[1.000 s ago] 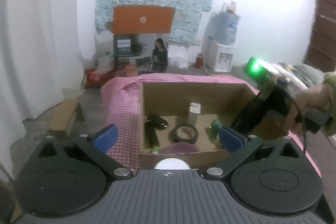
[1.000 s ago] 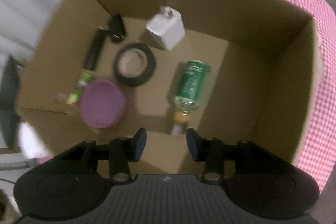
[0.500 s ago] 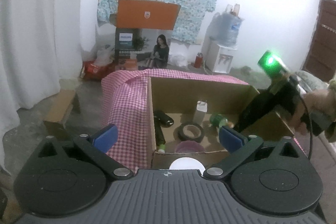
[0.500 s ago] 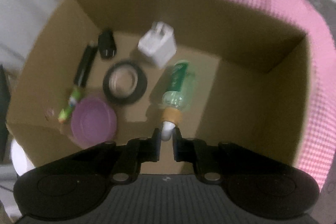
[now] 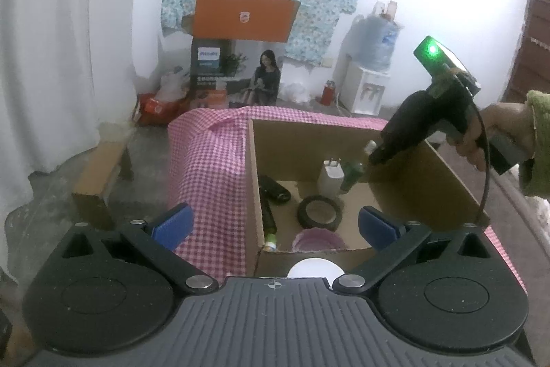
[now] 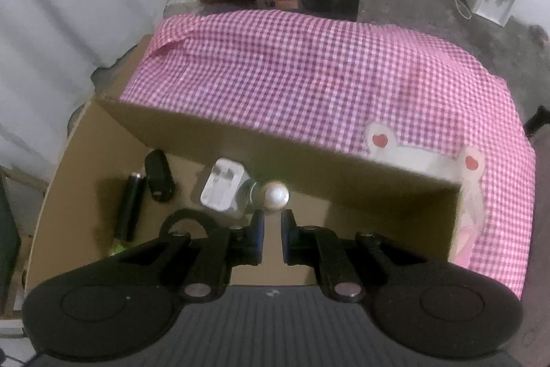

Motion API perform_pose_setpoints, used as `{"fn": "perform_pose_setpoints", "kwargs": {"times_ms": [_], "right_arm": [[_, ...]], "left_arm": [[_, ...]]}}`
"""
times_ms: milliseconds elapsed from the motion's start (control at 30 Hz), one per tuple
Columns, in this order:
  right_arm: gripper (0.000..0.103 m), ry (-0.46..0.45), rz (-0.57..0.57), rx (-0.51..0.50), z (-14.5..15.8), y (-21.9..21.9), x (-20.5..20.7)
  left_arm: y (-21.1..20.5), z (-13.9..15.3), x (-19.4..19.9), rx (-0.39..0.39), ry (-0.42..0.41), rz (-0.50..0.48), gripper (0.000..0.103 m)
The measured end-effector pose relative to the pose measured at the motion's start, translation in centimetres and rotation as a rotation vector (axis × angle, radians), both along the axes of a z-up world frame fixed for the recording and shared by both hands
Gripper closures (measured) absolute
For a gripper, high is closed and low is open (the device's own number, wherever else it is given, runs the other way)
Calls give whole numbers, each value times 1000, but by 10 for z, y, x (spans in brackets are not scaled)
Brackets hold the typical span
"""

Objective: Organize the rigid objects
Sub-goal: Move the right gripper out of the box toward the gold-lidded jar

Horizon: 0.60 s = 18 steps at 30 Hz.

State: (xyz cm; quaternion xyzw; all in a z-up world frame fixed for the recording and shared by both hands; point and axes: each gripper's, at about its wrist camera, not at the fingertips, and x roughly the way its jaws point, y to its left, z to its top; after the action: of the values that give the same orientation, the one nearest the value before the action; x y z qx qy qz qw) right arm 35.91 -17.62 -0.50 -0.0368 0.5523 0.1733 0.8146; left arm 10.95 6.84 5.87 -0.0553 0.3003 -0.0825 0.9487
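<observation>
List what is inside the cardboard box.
Inside the cardboard box: white charger, tape roll, purple bowl, black case, dark marker, and the green bottle held by the right tongs. The near wall hides the front floor.

charger [image 5: 331, 177] behind tape roll [image 5: 319, 212], in box [image 5: 426, 191]

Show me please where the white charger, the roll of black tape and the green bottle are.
white charger [image 5: 330, 178], left wrist view: on its white front face.
roll of black tape [image 5: 320, 212], left wrist view: on its black rim, near side.
green bottle [image 5: 351, 172], left wrist view: on its green body, below the neck.
</observation>
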Motion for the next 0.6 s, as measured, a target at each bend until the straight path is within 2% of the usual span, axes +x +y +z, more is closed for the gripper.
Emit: {"fn": "perform_pose_setpoints", "kwargs": {"times_ms": [200, 400, 567, 600], "right_arm": [[96, -46, 14, -38, 8, 2, 6], [95, -52, 21, -21, 11, 6, 5], [91, -87, 37, 46, 28, 4, -16], [85, -100, 38, 64, 33, 1, -24]], "left_arm": [[-1, -2, 2, -6, 6, 4, 0], [-3, -1, 1, 2, 4, 9, 0], [-4, -2, -3, 4, -4, -10, 0], [-5, -2, -5, 2, -4, -18, 0]]}}
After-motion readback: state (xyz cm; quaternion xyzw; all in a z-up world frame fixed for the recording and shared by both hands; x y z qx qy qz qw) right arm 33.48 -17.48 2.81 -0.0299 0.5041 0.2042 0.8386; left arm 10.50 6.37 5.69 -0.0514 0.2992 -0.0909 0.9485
